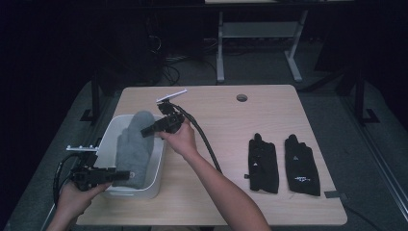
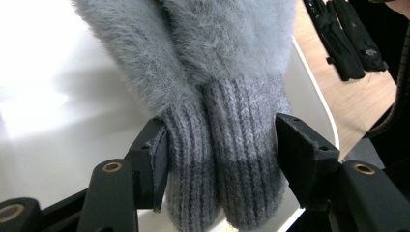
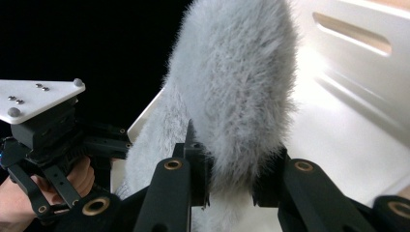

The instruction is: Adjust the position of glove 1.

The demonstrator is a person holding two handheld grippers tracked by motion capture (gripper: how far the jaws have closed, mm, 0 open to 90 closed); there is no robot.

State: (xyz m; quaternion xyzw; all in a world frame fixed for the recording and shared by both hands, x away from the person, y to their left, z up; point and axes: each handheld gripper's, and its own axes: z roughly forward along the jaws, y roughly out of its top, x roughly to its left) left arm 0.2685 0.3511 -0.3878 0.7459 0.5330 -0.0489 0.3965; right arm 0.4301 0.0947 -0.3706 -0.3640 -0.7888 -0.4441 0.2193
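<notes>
A pair of fuzzy grey mittens (image 1: 132,144) lies lengthwise in a white bin (image 1: 107,139) at the table's left. My left gripper (image 1: 124,175) comes in at the bin's near end. Its jaws sit against both sides of the knit cuffs (image 2: 232,159), so my left gripper (image 2: 222,145) is shut on them. My right gripper (image 1: 146,131) reaches in from the bin's far right side. In the right gripper view, my right gripper (image 3: 229,179) is shut on the fluffy tip of the mittens (image 3: 237,87), which stands up above the bin floor (image 3: 348,125).
Two black gloves (image 1: 263,163) (image 1: 302,166) lie flat side by side on the right of the wooden table (image 1: 221,115). A round cable hole (image 1: 242,97) is near the far edge. The right gripper's black cable (image 1: 204,139) trails across the middle.
</notes>
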